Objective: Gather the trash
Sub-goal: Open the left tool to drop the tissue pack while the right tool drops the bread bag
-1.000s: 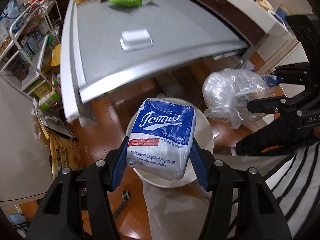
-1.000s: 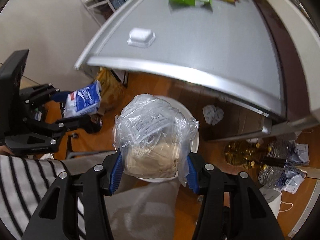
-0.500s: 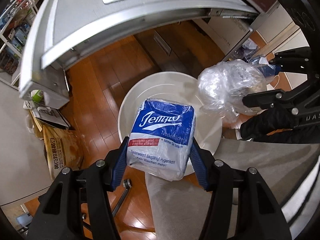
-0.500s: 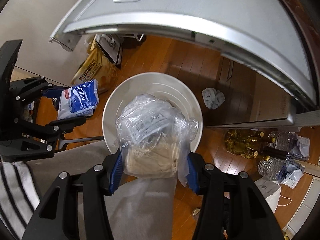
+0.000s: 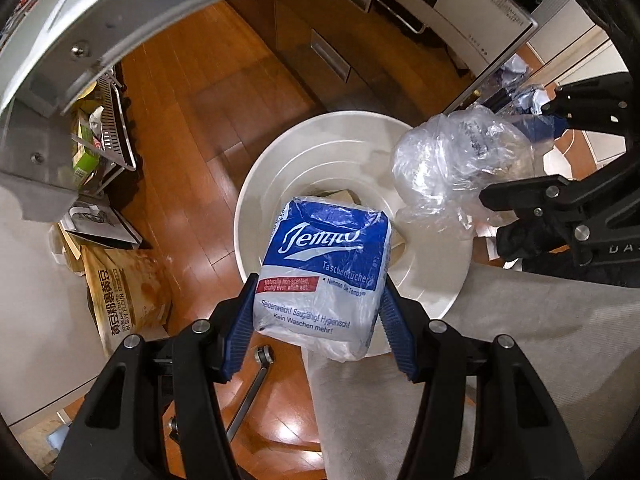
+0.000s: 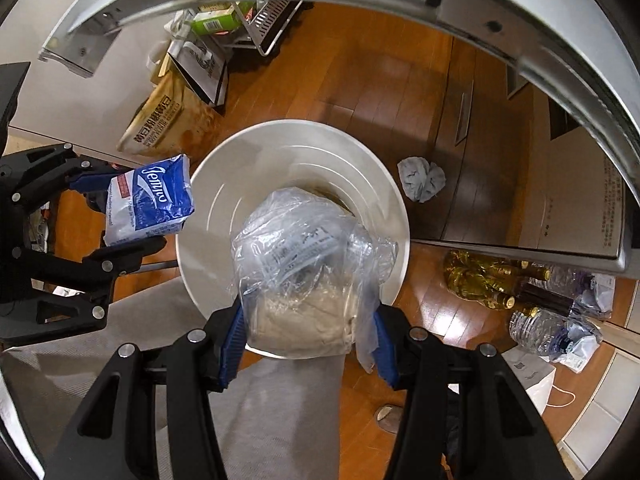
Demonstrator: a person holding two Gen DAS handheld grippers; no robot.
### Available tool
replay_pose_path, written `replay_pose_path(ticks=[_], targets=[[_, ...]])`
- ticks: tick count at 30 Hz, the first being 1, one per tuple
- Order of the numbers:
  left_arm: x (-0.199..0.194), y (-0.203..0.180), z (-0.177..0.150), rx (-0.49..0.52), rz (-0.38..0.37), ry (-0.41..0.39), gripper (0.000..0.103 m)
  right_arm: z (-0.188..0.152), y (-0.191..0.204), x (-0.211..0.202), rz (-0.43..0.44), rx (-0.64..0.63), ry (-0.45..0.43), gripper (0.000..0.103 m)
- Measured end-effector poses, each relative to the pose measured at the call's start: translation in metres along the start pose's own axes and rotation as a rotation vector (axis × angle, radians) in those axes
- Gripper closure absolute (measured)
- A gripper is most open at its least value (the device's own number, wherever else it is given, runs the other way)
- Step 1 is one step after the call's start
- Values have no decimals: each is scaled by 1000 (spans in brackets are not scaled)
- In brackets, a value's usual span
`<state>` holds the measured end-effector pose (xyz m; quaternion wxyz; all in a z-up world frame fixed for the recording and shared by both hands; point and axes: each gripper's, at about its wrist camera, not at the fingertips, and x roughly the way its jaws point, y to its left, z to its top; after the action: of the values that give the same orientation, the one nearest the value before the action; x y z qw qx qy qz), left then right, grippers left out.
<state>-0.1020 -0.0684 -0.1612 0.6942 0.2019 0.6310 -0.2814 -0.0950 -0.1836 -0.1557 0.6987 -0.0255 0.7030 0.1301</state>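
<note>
My left gripper [image 5: 316,300] is shut on a blue-and-white tissue pack [image 5: 324,268] and holds it over the near rim of a round white trash bin [image 5: 280,168] on the floor. My right gripper [image 6: 306,320] is shut on a crumpled clear plastic bag [image 6: 308,248] with beige paper inside, above the same bin [image 6: 224,168]. Each gripper also shows in the other's view: the bag [image 5: 460,160] at right, the tissue pack [image 6: 148,200] at left. Some trash lies at the bin's bottom.
The silver table edge [image 5: 132,12] arches overhead. A brown flour sack [image 5: 120,292] and wire rack [image 5: 112,120] stand left of the bin. A crumpled grey wad [image 6: 422,180] lies on the wood floor, with bottles [image 6: 488,280] to the right. The person's grey trouser legs [image 6: 280,412] are below.
Both grippers have sunk toward the bin with their loads still held. The table top has slid out of view overhead and the bin looks larger.
</note>
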Motion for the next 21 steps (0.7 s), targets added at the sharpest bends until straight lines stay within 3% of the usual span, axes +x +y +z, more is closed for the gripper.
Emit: replay_pose_path(ticks=[21], targets=[[8,-1,14,33,11,22,45,6,-4,13,-13,-15,26,52]])
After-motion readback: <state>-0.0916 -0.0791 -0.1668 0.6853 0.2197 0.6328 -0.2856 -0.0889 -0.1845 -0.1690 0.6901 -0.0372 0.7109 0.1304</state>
